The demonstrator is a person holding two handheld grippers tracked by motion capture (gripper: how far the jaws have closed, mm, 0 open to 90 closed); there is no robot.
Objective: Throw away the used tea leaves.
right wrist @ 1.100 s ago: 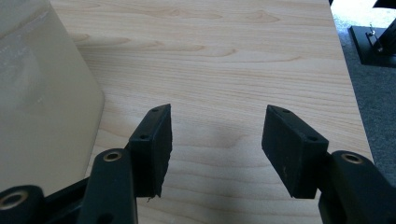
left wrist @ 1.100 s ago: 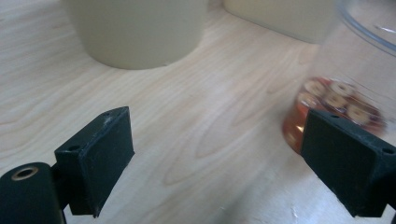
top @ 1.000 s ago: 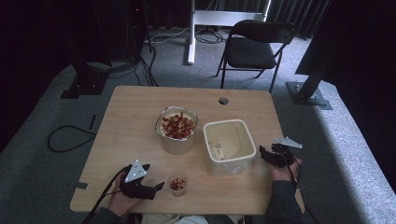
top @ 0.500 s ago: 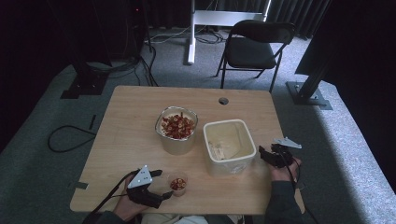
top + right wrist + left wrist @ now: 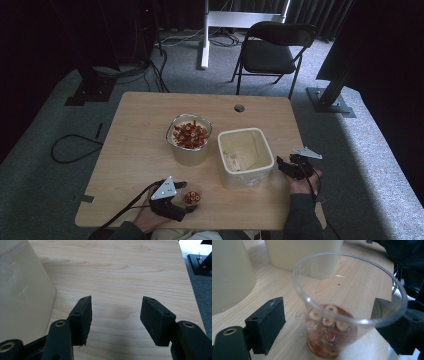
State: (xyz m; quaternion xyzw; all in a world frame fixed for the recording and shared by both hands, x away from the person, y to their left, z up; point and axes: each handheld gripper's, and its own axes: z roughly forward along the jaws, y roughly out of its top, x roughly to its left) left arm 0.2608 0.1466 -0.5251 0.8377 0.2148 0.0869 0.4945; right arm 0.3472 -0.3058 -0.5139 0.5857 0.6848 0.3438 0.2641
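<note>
A small clear plastic cup (image 5: 191, 196) (image 5: 329, 330) with red-and-white ring pieces in its bottom stands near the table's front edge. My left gripper (image 5: 188, 199) (image 5: 329, 312) has its jaws on either side of this cup. They have just been closing, and a gap still shows between the left pad (image 5: 268, 325) and the cup wall. My right gripper (image 5: 281, 165) (image 5: 115, 312) rests open over bare wood at the table's right side, just right of the square cream tub (image 5: 247, 177) (image 5: 22, 290), with nothing between its fingers.
A round container (image 5: 189, 154) heaped with the same ring pieces stands mid-table, left of the empty square tub. A cable hole (image 5: 239, 107) sits near the far edge. A folding chair (image 5: 272, 50) and stand legs lie beyond the table.
My left gripper has slid rightward along the front edge up to the small cup, which now sits between its jaws. The right gripper has kept still.
</note>
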